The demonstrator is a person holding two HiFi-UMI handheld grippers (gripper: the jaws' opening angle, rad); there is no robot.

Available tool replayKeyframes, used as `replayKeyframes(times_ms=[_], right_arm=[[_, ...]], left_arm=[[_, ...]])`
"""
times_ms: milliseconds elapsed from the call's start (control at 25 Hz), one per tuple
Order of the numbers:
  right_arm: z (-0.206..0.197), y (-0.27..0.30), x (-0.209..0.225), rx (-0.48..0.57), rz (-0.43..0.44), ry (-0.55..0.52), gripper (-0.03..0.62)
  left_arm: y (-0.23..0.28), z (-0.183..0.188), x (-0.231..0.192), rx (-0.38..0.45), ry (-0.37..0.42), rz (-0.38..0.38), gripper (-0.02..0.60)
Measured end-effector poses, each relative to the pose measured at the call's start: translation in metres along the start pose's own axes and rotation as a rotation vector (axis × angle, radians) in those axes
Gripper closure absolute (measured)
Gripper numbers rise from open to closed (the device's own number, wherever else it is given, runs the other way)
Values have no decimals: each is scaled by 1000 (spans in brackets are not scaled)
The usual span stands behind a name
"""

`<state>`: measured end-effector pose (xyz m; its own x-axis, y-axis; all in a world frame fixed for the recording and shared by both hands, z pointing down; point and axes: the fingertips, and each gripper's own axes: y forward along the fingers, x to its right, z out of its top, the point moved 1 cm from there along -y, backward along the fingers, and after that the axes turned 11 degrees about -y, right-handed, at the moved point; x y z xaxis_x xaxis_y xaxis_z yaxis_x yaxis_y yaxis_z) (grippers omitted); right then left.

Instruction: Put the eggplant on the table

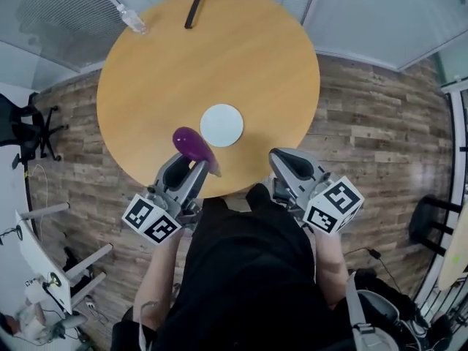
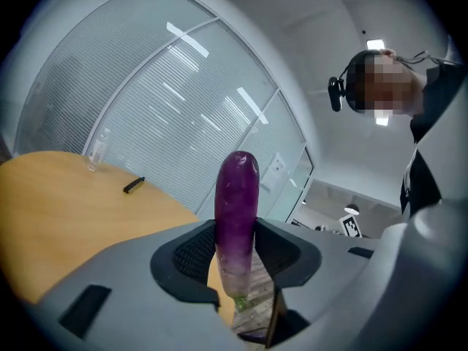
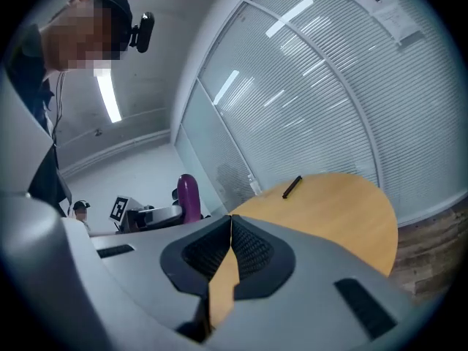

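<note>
left tool (image 1: 192, 165) gripping eggplant (image 1: 191, 142), over table (image 1: 241, 64)

Bright even light; ceiling strips glare; strong fisheye warp, dark vignette in gripper views.

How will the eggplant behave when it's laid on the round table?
The eggplant, rounded and glossy, will probably roll on the flat table unless laid gently. It looks stiff: it juts from the left gripper without sagging. Its smooth skin may slip.

No legible txt. Paper notice (image 3: 380, 2) on glass wall (image 3: 314, 86): print too small.
</note>
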<state>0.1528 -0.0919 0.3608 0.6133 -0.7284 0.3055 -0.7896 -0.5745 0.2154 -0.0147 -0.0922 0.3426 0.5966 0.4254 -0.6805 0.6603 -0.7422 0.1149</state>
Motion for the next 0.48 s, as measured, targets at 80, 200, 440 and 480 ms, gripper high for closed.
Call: replayKeyframes(times_ms=[80, 200, 440, 480], right_arm=[[3, 0, 3, -12, 37, -6, 576], [3, -2, 6, -31, 82, -12, 576], [-1, -1, 18, -61, 105, -6, 577], [-2, -1, 18, -63, 105, -6, 577]], left_arm=[[5, -4, -5, -14, 36, 50, 402], [13, -8, -7, -46, 81, 105, 402], [28, -21, -24, -142, 212, 210, 402], [30, -24, -28, -170, 236, 229, 402]])
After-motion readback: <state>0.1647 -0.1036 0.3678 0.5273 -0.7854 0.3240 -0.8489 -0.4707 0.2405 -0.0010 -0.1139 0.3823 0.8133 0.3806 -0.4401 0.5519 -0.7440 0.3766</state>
